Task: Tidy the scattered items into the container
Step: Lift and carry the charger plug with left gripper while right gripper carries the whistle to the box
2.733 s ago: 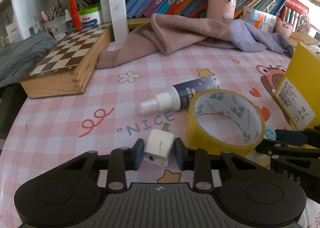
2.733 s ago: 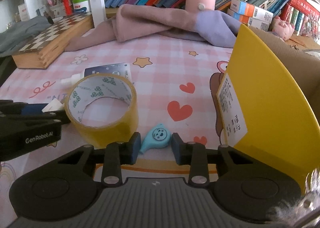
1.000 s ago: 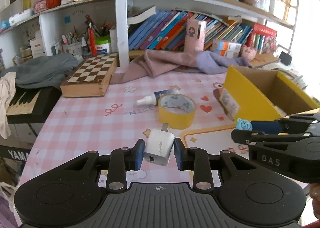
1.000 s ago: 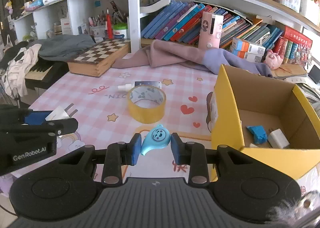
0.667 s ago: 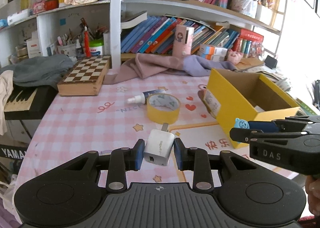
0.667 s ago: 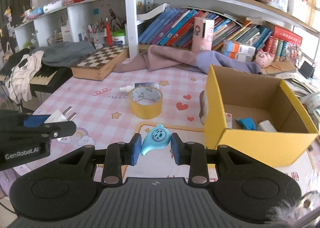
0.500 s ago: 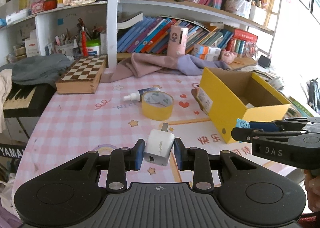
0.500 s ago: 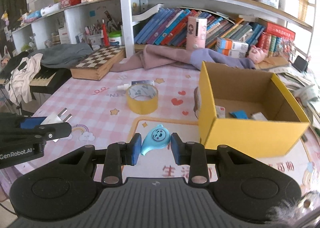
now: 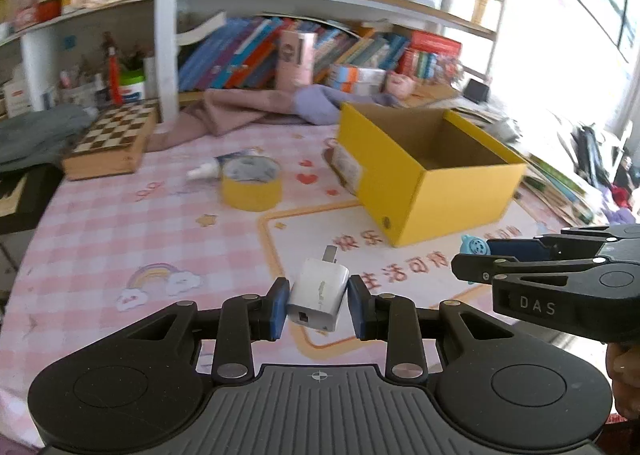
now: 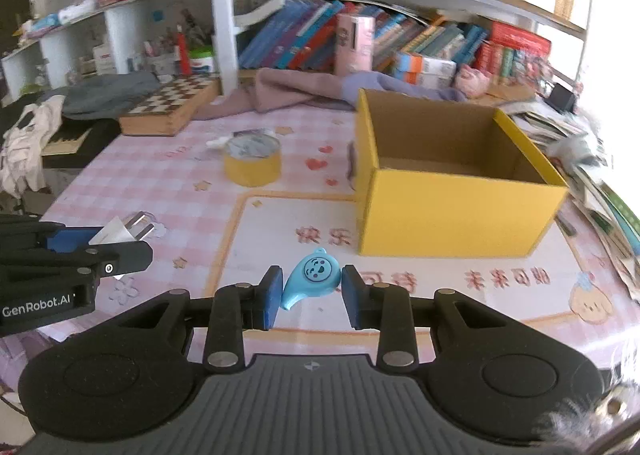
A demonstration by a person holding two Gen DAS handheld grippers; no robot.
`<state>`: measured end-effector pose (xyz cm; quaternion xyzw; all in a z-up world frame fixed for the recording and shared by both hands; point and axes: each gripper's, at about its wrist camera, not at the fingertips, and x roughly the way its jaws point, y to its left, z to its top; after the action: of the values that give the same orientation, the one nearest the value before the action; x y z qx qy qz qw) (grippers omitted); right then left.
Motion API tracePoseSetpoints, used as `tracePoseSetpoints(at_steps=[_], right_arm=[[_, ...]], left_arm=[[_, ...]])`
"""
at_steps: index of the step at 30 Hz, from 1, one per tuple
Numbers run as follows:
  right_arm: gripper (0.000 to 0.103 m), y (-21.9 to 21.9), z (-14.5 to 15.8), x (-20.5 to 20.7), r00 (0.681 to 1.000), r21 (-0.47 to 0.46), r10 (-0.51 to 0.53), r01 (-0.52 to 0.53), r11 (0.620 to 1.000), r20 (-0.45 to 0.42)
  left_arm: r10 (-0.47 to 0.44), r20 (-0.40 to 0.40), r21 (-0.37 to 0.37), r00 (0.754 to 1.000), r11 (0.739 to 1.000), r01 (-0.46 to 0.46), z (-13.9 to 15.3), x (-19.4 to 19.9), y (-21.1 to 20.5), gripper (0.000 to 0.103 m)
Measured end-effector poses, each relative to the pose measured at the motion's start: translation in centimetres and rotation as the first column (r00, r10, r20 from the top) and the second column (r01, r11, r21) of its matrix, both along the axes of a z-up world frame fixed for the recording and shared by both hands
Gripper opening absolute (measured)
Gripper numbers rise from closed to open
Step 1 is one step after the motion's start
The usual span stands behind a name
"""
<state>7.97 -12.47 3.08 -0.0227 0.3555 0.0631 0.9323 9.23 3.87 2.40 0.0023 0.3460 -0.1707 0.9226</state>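
Note:
My left gripper is shut on a white plug adapter, held above the pink checked table. It also shows in the right wrist view. My right gripper is shut on a blue smiley-face charm, which also shows in the left wrist view. The open yellow cardboard box stands ahead to the right of both grippers. A yellow tape roll and a spray bottle lie on the table left of the box.
A wooden chessboard box sits at the far left. Pink and purple cloths lie along the back under bookshelves. Stacked papers and books crowd the right of the box. A dark keyboard is off the table's left edge.
Both grippers have pulled back and risen from the table with their items and swung right. The yellow box now sits more central ahead.

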Motion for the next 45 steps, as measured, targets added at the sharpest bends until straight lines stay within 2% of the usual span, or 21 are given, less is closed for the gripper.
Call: tracePoseSetpoints(at_steps=[14, 24, 34, 45], right_arm=[[0.03, -4.3, -0.7, -2.4, 0.986, -0.011, -0.158, 0.157, 0.987, -0.059], [0.03, -8.2, -0.7, -3.4, 0.957, -0.004, -0.281, 0.281, 0.96, -0.074], [0.03, -10.4, -0.5, -2.7, 0.95, 0.009, -0.303, 0.305, 0.952, -0.069], [0.03, -11.5, -0.6, -0.9, 0.954, 0.016, -0.29, 0.292, 0.956, -0.074]], left_arm=[[-0.167, -0.034, -0.015, 0.985, 0.986, 0.167, -0.9, 0.0, -4.5, 0.03], [-0.297, -0.029, 0.001, 0.954, 0.955, 0.297, -0.9, 0.5, -9.1, 0.03], [-0.333, -0.008, 0.023, 0.943, 0.942, 0.333, -0.4, 1.3, -11.6, 0.03], [-0.334, -0.01, 0.031, 0.942, 0.942, 0.334, -0.5, 2.8, -13.2, 0.03]])
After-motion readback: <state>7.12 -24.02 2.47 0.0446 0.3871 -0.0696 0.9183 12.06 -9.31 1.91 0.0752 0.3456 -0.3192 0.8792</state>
